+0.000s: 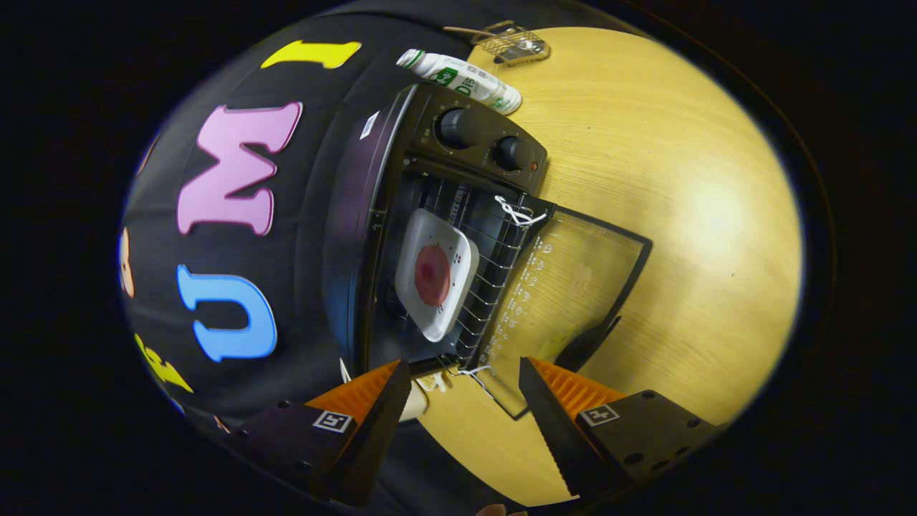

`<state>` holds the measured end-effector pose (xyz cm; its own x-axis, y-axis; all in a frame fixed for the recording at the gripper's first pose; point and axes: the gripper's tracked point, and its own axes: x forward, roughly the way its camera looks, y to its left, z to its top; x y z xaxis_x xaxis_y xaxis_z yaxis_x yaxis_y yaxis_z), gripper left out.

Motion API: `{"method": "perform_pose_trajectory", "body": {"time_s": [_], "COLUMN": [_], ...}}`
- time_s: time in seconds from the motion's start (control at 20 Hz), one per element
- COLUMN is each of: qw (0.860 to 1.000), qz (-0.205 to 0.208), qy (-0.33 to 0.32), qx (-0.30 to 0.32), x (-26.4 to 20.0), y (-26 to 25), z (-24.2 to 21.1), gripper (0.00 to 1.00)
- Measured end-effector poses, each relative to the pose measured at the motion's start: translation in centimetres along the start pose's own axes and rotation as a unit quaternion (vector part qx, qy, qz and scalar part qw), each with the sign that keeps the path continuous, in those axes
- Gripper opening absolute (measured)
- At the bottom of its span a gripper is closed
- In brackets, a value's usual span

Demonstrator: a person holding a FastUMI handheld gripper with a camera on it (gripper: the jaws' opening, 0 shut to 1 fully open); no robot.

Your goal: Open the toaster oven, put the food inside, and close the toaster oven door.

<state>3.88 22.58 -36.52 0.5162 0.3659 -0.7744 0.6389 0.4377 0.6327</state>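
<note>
Gripper view shows your gripper (pixel 466 401) with its fingers apart and nothing between them, at the bottom of the frame. Just beyond them, at centre frame, the toaster oven (pixel 430 215) stands with its glass door (pixel 566 287) folded down flat on the wooden table (pixel 680 215). Inside, on the wire rack (pixel 487 265), sits a white plate (pixel 437 272) carrying the round reddish food (pixel 432 275). At the top of the frame, a bottle (pixel 466 79) lies behind the oven, with a small wire basket (pixel 512 43) nearby.
</note>
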Motion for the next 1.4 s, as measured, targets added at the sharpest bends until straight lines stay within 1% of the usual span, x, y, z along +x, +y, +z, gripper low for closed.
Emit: {"method": "perform_pose_trajectory", "body": {"time_s": [0.1,0.2,0.3,0.4,0.5,0.6,0.75,0.8,0.9,1.05,1.15,1.3,1.4], "qw": [0.997,0.985,0.964,0.943,0.923,0.9,0.868,0.861,0.854,0.85,0.844,0.84,0.84], "qz": [-0.012,-0.032,-0.051,-0.064,-0.075,-0.093,-0.125,-0.134,-0.141,-0.152,-0.167,-0.18,-0.186], "qy": [0.013,0.014,0.01,0.015,0.018,0.022,0.018,0.017,0.012,0.012,0.009,0.008,0.004], "qx": [-0.077,-0.168,-0.261,-0.327,-0.377,-0.426,-0.48,-0.491,-0.501,-0.504,-0.509,-0.513,-0.509], "x": [-1.6,-2.7,-3.4,-3.6,-3.4,-2.6,-0.8,-0.1,1.3,3.0,3.9,5.0,5.6], "y": [-1.3,-2.9,-4.3,-5.3,-6.1,-7.4,-9.6,-10.1,-10.5,-11.1,-11.8,-12.4,-12.5], "z": [-0.3,-0.4,-0.7,-1.9,-2.9,-3.8,-4.4,-4.5,-4.7,-5.1,-4.9,-4.7,-4.4], "gripper": [0.98,0.98,0.98,0.98,0.99,0.98,0.99,0.99,0.99,0.99,0.99,0.99,0.99]}}
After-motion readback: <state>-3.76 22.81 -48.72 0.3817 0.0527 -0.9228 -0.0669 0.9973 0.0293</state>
